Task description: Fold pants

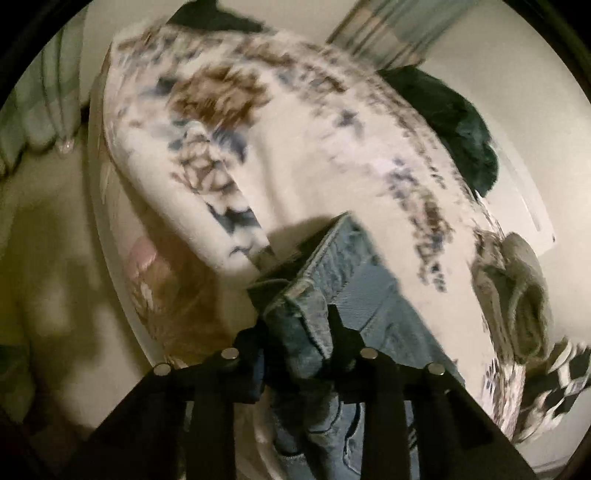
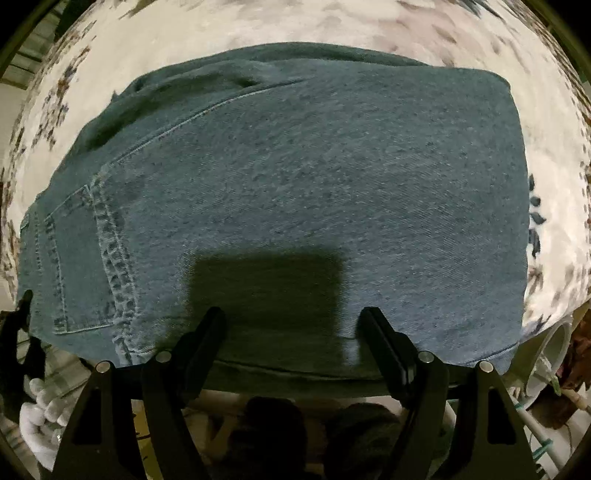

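Blue denim pants (image 2: 295, 177) lie folded on a floral white cover (image 2: 258, 22), filling most of the right wrist view, with a back pocket at the left. My right gripper (image 2: 293, 321) is open, its black fingers (image 2: 384, 347) spread at the pants' near edge, holding nothing. In the left wrist view, my left gripper (image 1: 295, 332) is shut on a bunched edge of the pants (image 1: 347, 273), which rises from between the fingers over the cover (image 1: 314, 147).
Dark green cloth (image 1: 465, 125) and a grey garment (image 1: 517, 295) lie at the cover's right side. A checkered cloth (image 1: 561, 384) is at the lower right. White rails and clutter (image 2: 546, 406) sit below the bed edge.
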